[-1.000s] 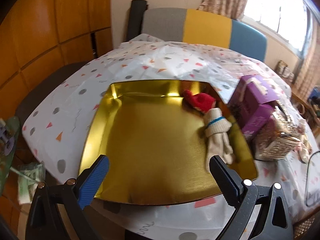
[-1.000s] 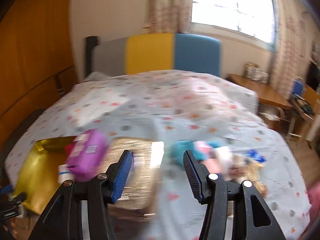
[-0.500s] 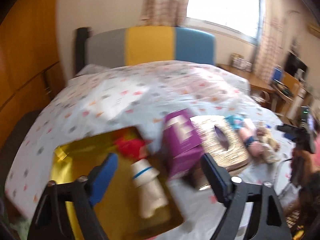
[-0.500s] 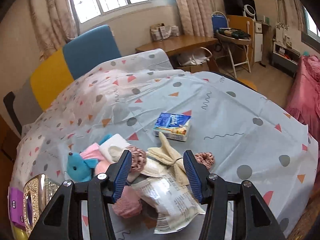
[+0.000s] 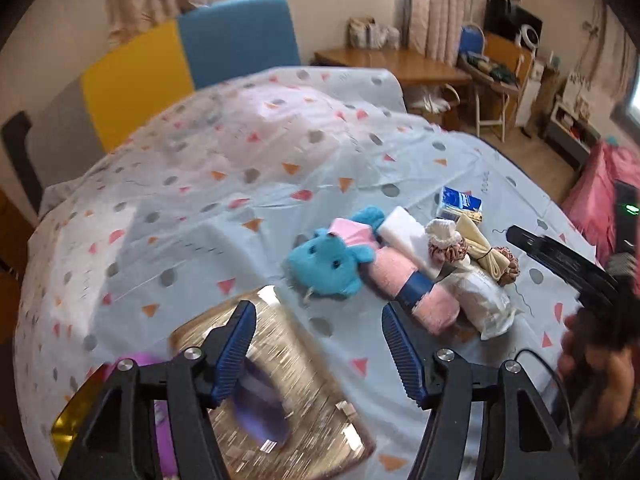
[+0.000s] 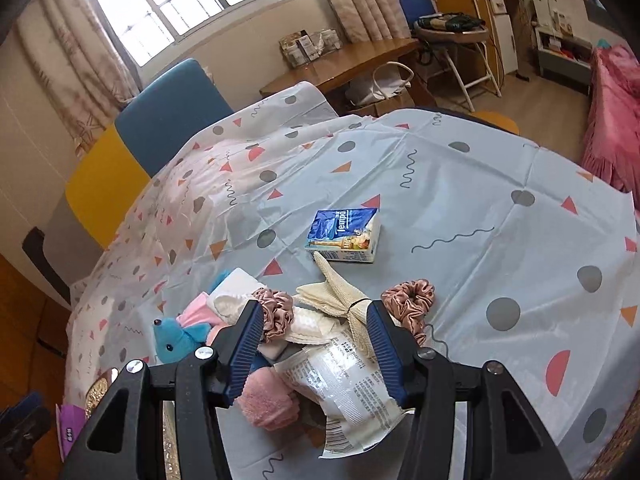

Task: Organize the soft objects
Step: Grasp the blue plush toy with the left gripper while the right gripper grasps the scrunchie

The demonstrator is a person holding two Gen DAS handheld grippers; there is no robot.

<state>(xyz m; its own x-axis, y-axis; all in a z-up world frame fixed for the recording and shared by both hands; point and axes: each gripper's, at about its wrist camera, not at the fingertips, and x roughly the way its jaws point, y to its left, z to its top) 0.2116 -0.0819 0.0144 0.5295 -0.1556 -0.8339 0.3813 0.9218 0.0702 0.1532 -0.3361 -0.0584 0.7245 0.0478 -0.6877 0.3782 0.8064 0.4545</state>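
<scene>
A heap of soft things lies on the patterned tablecloth (image 5: 248,184): a blue plush toy (image 5: 326,264), a rolled pink towel (image 5: 416,292), a white cloth (image 5: 404,232), two dusty-pink scrunchies (image 6: 412,300), a cream mesh cloth (image 6: 340,292) and a plastic packet (image 6: 348,396). My left gripper (image 5: 320,344) is open and empty, above the table just short of the plush toy. My right gripper (image 6: 316,344) is open and empty, right over the heap, its fingers either side of the packet and cream cloth.
A shiny gold tissue box (image 5: 280,400) sits under my left gripper, with a purple box (image 5: 164,440) and a corner of the gold tray (image 5: 68,420) to its left. A blue tissue pack (image 6: 344,236) lies beyond the heap. A colourful headboard (image 5: 180,64) stands at the back.
Both views have swung right, from the gold tray to the heap of soft things. My right gripper has come closer over the heap. Both grippers stay open.
</scene>
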